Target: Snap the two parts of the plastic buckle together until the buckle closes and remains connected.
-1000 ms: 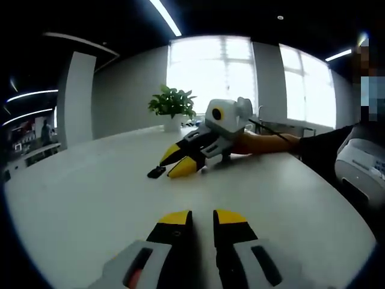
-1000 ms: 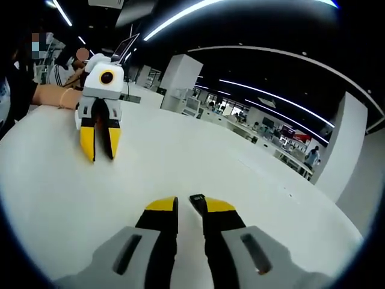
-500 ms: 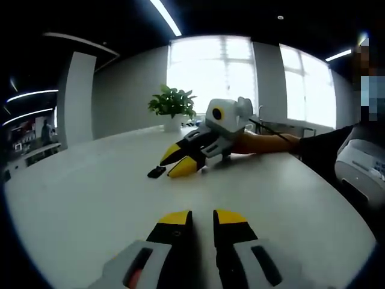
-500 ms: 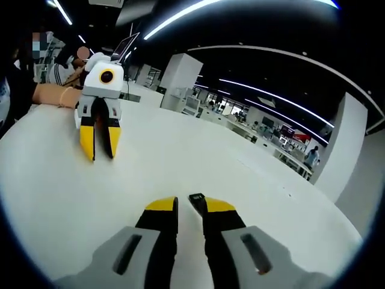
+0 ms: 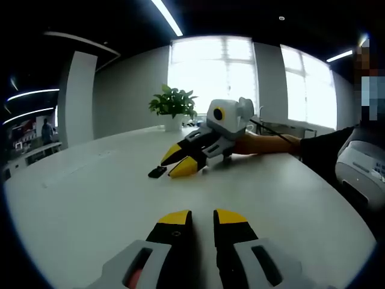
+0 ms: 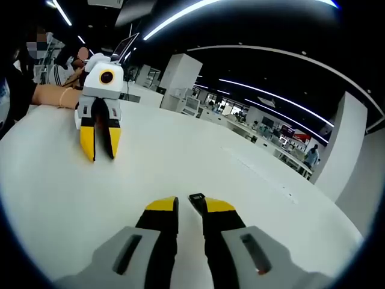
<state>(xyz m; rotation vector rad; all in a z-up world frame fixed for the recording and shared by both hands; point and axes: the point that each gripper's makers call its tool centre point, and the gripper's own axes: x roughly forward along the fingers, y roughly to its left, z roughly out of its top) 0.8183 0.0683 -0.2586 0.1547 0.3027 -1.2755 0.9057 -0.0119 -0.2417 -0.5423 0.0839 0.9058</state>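
White table [image 5: 90,198], black buckle [image 6: 197,199] beside the slightly parted right gripper [image 6: 190,208]; left gripper [image 5: 202,217] likewise, empty.

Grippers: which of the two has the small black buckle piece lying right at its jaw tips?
The right gripper: the black buckle piece lies at its yellow tips. The left gripper has only bare white table ahead.

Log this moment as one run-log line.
left gripper: open, empty | right gripper: open, beside buckle part | white table: buckle unjoined

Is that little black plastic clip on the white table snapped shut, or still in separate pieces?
Cannot tell. The black clip lies flat on the table just ahead of the right tongs, too small to show its parts.
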